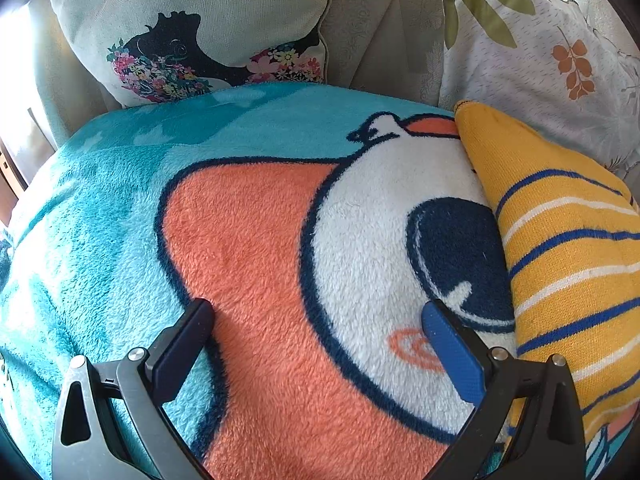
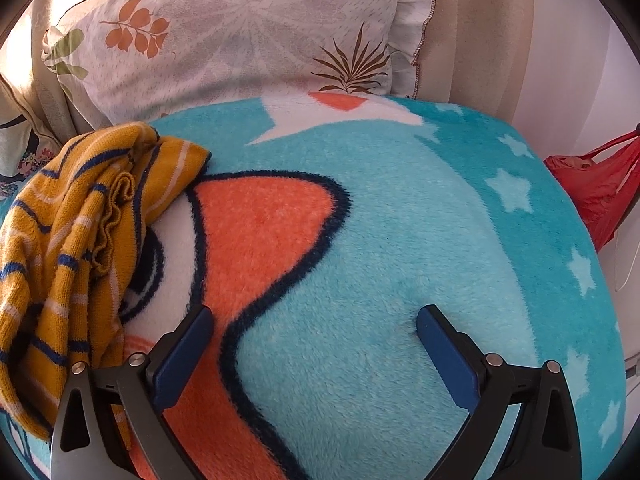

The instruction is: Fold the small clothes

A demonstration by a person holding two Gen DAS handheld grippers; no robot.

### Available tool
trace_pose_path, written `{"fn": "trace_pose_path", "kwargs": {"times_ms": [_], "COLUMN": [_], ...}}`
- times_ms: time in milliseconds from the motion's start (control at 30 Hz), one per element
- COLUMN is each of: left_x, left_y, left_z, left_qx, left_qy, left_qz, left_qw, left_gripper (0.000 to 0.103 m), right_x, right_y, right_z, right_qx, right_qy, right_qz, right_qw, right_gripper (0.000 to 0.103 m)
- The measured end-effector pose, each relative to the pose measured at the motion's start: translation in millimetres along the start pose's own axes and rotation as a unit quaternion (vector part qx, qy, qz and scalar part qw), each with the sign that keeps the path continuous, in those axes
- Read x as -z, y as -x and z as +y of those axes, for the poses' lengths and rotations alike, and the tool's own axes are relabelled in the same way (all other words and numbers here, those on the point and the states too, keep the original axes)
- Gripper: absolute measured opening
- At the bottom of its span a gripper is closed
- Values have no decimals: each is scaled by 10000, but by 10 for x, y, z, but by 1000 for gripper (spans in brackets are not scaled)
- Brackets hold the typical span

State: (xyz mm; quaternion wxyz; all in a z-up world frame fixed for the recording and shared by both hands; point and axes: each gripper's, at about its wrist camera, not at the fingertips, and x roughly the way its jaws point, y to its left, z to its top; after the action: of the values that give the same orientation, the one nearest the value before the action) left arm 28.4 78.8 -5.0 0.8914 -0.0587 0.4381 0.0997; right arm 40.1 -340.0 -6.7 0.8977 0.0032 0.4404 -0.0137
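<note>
Mustard-yellow knitted garment with blue and white stripes [image 1: 568, 248] lying bunched and unfolded on fluffy turquoise fleece blanket with orange-and-white cartoon print [image 1: 256, 240], between the two views: at right edge of left wrist view, at left edge of right wrist view [image 2: 68, 240]. Blanket spread over what looks like a sofa seat, likely as soft folding surface. Left gripper [image 1: 320, 320] open wide, fingers [image 1: 452, 356] over bare blanket, holding nothing, garment just beside its right finger. Right gripper [image 2: 316, 324] also spread open and empty, tips seemingly pressing into pile, garment just beside its left finger. Both open probably as ready pose before pinching cloth edges. Cream cushion with black silhouette and flowers [image 1: 200, 32] and white leaf-print pillow [image 2: 240, 32] propped against backrest behind. Red plastic bag [image 2: 600, 188] off blanket's right edge. Folding not yet started, judging by crumpled heap.
</note>
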Motion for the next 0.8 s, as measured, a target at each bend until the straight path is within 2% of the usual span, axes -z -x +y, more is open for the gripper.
{"fn": "trace_pose_path", "kwargs": {"times_ms": [800], "left_x": [-5], "left_y": [-4], "left_z": [0], "left_qx": [-18], "left_qy": [3], "left_qz": [24], "left_qw": [10000], "left_gripper": [103], "right_x": [4], "right_y": [8], "right_z": [-17], "right_qx": [-33], "right_qy": [-69], "right_qz": [-18], "right_qw": [10000], "right_gripper": [103]}}
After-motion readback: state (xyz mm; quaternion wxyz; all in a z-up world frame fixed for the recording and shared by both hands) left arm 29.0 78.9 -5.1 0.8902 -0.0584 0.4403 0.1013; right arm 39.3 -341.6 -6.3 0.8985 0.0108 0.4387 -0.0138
